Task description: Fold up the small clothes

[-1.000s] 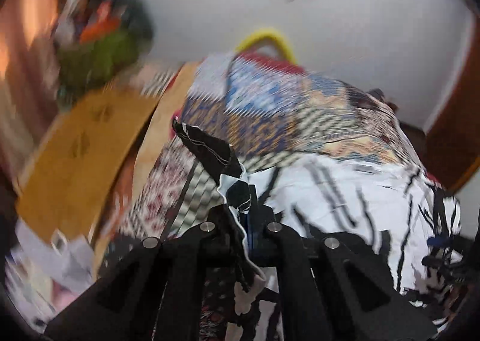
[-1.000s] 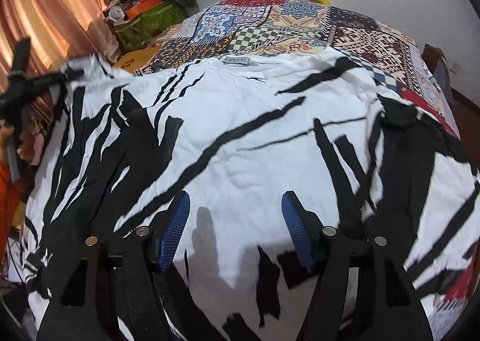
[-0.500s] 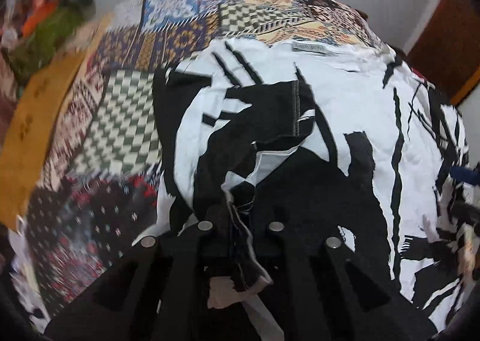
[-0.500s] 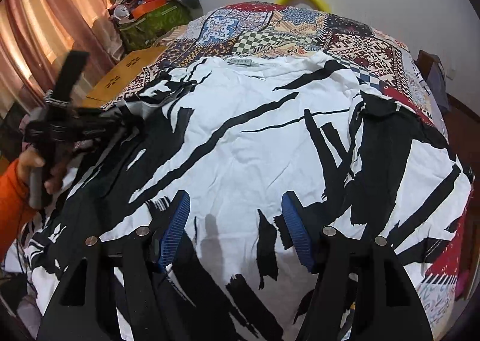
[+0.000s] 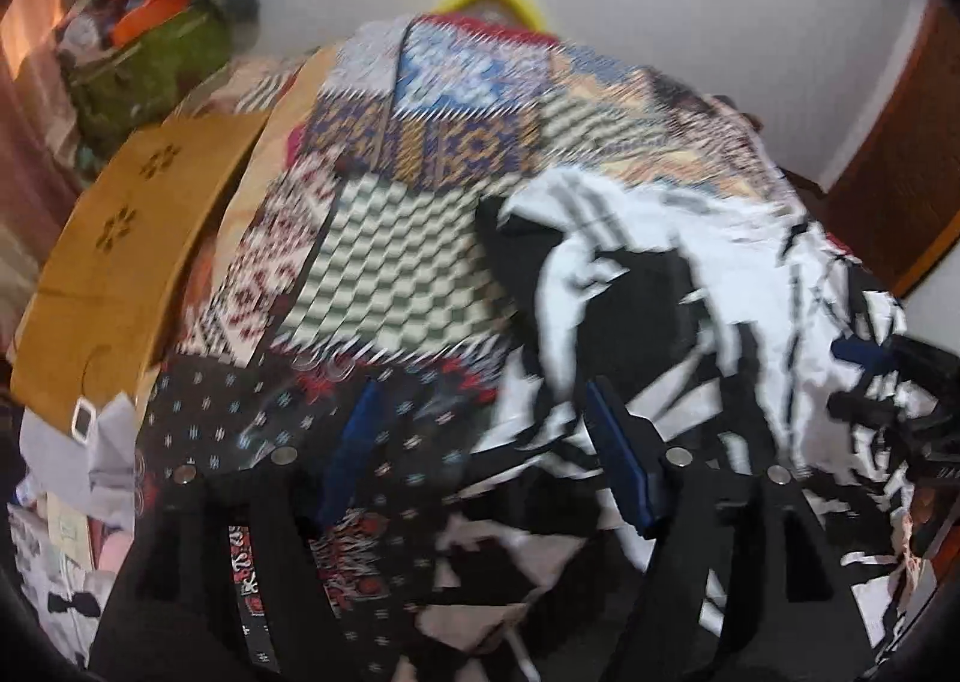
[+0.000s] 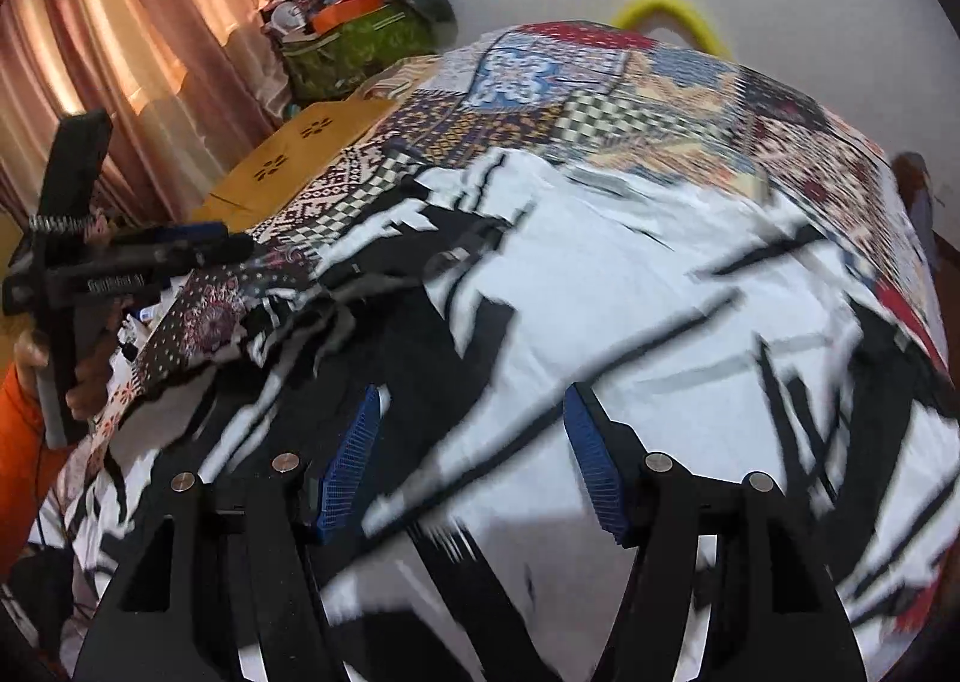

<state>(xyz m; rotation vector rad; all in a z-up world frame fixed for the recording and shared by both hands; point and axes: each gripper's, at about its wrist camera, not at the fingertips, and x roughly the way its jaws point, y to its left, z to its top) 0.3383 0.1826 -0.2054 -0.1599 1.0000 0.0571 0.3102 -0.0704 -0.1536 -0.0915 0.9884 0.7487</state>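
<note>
With its jaws just sprung apart and nothing between them, the left gripper (image 5: 480,442) hangs nearest the folded-in sleeve of the black-and-white streaked cotton T-shirt (image 6: 600,322), spread widthwise ahead of the equally spread, empty right gripper (image 6: 474,454).

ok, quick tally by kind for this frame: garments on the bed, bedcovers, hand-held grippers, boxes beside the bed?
Garments: 1, black-and-white shirt
Bedcovers: 1, patchwork cover
Hand-held grippers: 2, left hand-held gripper and right hand-held gripper, both open with nothing gripped
Boxes: 1, flat cardboard box
Total: 5
</note>
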